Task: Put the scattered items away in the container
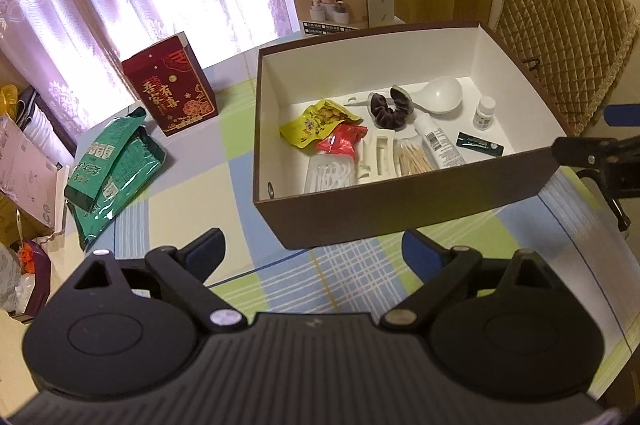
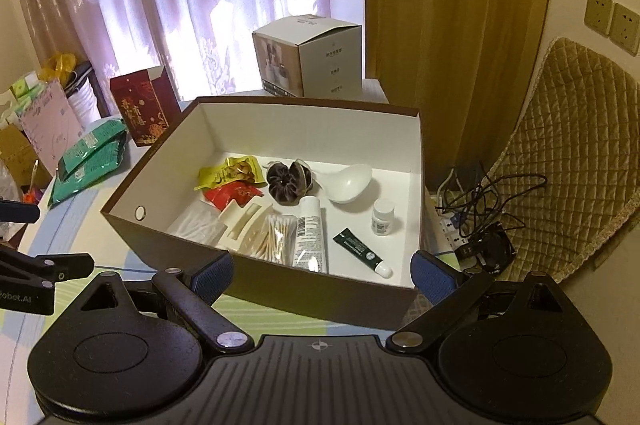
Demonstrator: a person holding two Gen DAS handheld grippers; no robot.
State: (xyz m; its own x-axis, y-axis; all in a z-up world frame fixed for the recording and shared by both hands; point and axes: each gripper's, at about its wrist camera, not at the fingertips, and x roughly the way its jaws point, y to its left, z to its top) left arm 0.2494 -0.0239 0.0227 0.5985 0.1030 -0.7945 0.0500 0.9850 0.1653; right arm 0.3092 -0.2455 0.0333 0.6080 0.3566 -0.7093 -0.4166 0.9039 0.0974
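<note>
On the checked tablecloth (image 1: 192, 193): 2 green packets (image 1: 116, 165), 1 red carton (image 1: 172, 89), then 1 brown box (image 1: 400, 201); inside it 1 yellow snack bag (image 1: 316, 121), 1 red sachet (image 1: 342, 141), 1 hair clip (image 1: 374, 155), 1 scrunchie (image 1: 390, 107), 1 spoon (image 1: 440, 95), 1 small bottle (image 1: 485, 112); left gripper (image 1: 312, 249) and right gripper (image 2: 323, 271) both tilted down twd the box, fingers spread wide, holding nothing.

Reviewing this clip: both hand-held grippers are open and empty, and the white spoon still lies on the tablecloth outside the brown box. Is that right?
Not quite. The white spoon lies inside the brown box, near its far wall beside the dark scrunchie; the right wrist view shows this. The left hand-held gripper and right hand-held gripper are indeed open and empty.
</note>
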